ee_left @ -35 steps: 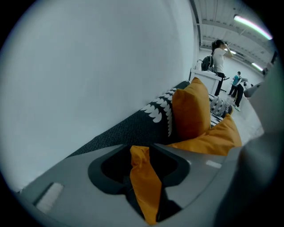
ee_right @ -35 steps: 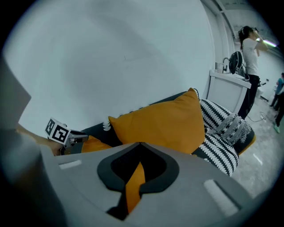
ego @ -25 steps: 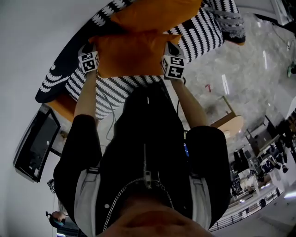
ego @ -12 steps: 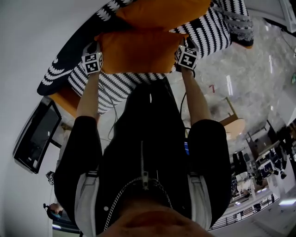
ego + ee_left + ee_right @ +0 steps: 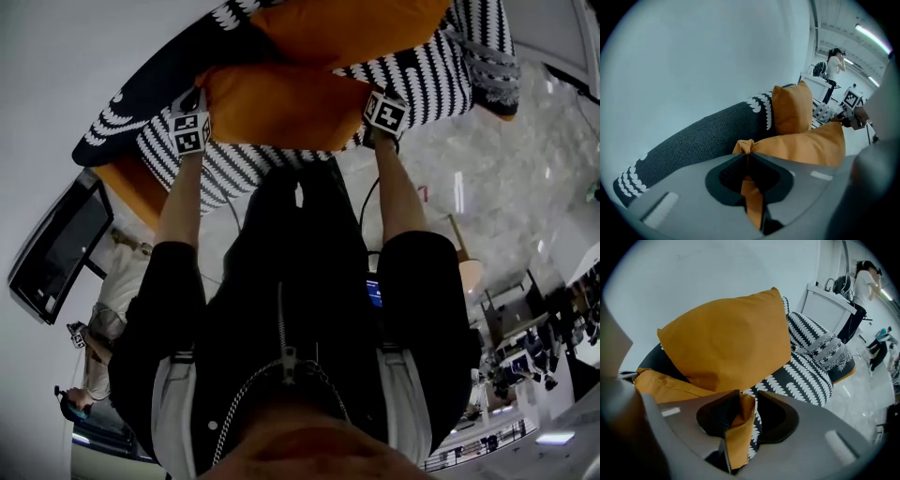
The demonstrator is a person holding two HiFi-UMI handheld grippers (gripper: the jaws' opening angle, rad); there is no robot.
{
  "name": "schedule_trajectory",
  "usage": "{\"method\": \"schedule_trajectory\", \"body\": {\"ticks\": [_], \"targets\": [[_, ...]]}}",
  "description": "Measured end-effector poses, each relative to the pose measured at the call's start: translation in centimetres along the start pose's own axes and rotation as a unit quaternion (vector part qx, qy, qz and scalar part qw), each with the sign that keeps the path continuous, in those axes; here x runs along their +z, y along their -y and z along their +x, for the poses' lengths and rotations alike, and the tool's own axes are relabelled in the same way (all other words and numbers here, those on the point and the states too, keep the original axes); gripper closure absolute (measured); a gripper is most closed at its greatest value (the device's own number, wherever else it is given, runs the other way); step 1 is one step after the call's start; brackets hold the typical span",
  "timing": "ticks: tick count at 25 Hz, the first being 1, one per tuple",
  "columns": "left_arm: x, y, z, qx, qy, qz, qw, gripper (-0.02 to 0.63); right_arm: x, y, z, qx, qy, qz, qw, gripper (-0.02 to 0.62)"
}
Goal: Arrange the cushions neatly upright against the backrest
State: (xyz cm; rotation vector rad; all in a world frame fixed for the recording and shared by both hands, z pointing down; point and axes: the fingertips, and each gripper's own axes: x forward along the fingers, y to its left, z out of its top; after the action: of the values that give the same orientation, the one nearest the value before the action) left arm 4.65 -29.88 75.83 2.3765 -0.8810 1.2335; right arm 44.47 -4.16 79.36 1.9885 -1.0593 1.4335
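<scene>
An orange cushion [image 5: 281, 105] hangs over the striped sofa seat [image 5: 234, 169], stretched between my two grippers. My left gripper [image 5: 748, 164] is shut on its left corner, with the fabric bunched between the jaws. My right gripper [image 5: 746, 411] is at the cushion's right corner [image 5: 740, 432]. Its jaws are opening: the fabric still hangs between them but the right jaw stands apart from it. A second orange cushion [image 5: 726, 338] stands upright against the dark backrest [image 5: 693, 136], just behind the held one. In the head view the left gripper [image 5: 199, 101] and right gripper [image 5: 373, 94] flank the cushion.
A grey patterned throw [image 5: 829, 352] lies on the sofa's far end. A dark screen [image 5: 56, 248] stands to the left of the sofa and a wooden stool [image 5: 466, 274] on the marble floor to the right. A person [image 5: 834, 65] stands far off. A pale wall rises behind the sofa.
The held cushion and both grippers have moved farther over the sofa toward the backrest. The right gripper has shifted outward to the right end of the cushion.
</scene>
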Motion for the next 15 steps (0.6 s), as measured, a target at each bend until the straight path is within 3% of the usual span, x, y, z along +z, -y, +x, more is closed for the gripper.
{"method": "schedule_trajectory", "body": {"ticks": [5, 10, 15], "targets": [[-0.9, 1.0, -2.1, 0.011, -0.009, -0.026, 0.9996, 0.580, -1.4, -0.8, -1.3, 0.019, 0.007, -0.028, 0.999, 0.540], [-2.3, 1.8, -5.0, 0.010, -0.006, -0.054, 0.9985, 0.580, -2.4, -1.4, -2.2, 0.030, -0.004, -0.039, 0.999, 0.552], [-6.8, 0.9, -8.7, 0.017, -0.004, -0.063, 0.9978, 0.580, -2.7, -4.1, -3.8, 0.028, 0.002, -0.050, 0.998, 0.557]]}}
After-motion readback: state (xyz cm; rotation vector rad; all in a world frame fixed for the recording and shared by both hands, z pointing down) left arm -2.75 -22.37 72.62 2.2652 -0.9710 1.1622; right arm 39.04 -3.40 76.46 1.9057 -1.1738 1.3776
